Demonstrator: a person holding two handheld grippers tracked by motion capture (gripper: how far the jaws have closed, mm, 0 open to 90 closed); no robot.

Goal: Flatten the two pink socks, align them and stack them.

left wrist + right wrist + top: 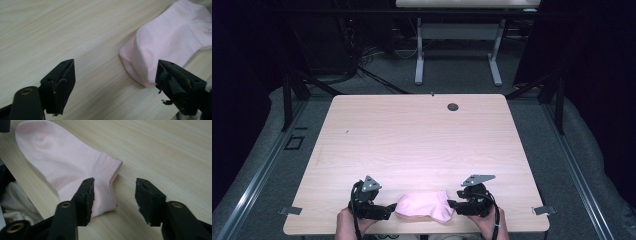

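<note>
While both hands rest low at the table's near edge, each hand-held gripper (391, 210) (453, 205) flanks the pink sock (424, 204), jaws spread.

We look down and forward from above the near edge of the table (412, 130), taking in its whole top and the floor beyond. Our two other cameras sit low and close over the wood, each looking along its own jaws: one from the left toward the right, one from the right toward the left. All three share the pink sock (424, 204) (172, 37) (67, 167) at the near edge.
</note>
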